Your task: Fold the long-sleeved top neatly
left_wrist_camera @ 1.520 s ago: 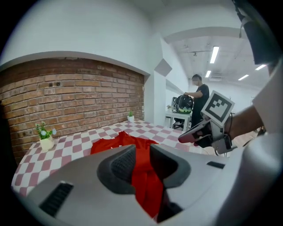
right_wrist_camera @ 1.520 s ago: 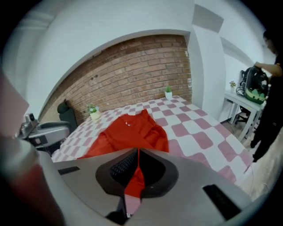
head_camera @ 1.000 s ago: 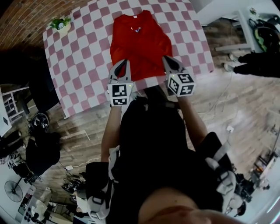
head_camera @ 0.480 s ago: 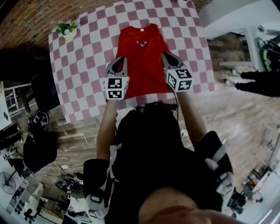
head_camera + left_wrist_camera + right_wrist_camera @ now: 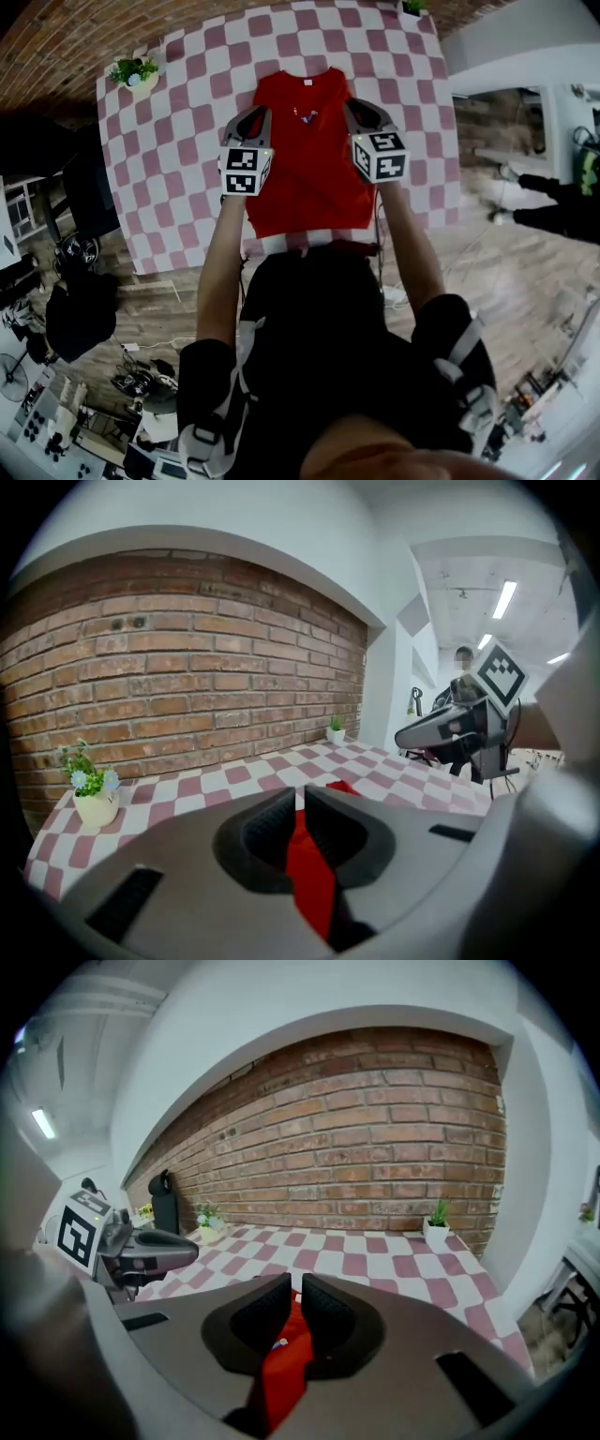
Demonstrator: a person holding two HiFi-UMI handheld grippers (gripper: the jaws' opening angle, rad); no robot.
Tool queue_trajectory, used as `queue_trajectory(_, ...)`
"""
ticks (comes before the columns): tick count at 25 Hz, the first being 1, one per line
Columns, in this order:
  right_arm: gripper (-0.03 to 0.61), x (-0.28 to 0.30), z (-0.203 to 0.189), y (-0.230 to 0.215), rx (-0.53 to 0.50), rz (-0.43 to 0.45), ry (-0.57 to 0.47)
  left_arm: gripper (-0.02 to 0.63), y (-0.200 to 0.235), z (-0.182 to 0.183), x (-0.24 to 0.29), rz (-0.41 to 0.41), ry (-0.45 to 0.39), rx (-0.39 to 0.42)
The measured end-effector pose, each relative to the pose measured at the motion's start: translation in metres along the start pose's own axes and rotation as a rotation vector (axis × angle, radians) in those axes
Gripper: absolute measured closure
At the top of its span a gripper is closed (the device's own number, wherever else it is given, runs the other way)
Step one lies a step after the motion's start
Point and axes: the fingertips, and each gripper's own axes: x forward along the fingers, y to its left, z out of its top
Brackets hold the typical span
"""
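Note:
The red long-sleeved top [image 5: 309, 183] lies lengthwise on the pink-and-white checked table [image 5: 187, 141], collar at the far end. My left gripper [image 5: 254, 116] hovers over the top's left side and my right gripper [image 5: 355, 107] over its right side, level with each other below the collar. In the left gripper view the left gripper [image 5: 300, 797] is shut on a fold of red cloth [image 5: 310, 878]. The right gripper [image 5: 295, 1288] is likewise shut on red cloth [image 5: 281, 1368]. Which part of the top each one holds is hidden beneath the grippers.
A small potted plant [image 5: 135, 72] stands at the table's far left corner and another [image 5: 413, 7] at the far right. A brick wall [image 5: 187, 667] runs behind the table. A black chair [image 5: 89, 192] stands to the left, with clutter on the wood floor around it.
Both grippers have moved away from me along the top, from near its hem toward the collar, keeping their hold on the red cloth.

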Motion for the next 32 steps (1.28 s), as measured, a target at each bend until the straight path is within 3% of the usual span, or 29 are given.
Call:
queue_trajectory(2,0.564,0.023,-0.006,-0.009,-0.019,0.01,0.043,0.6,0.01,-0.009,0.022,-0.007,0.048,0.022)
queue_trajectory(5,0.512,0.054,-0.021,-0.02,-0.065,0.04,0.118,0.532,0.019,-0.024,0.057,-0.051,0.123,0.055)
queue_trajectory(9,0.489,0.084,-0.042,-0.033,-0.131,0.066,0.202,0.494,0.025,-0.053,0.095,-0.11,0.229,0.106)
queue_trajectory(15,0.477,0.132,-0.055,-0.062,-0.193,0.092,0.306,0.476,0.045,-0.078,0.142,-0.166,0.351,0.18)
queue_trajectory(24,0.451,0.178,-0.073,-0.094,-0.192,0.102,0.443,0.454,0.06,-0.106,0.175,-0.244,0.514,0.209)
queue_trajectory(32,0.468,0.188,-0.087,-0.095,-0.18,0.155,0.501,0.464,0.057,-0.107,0.175,-0.303,0.529,0.232)
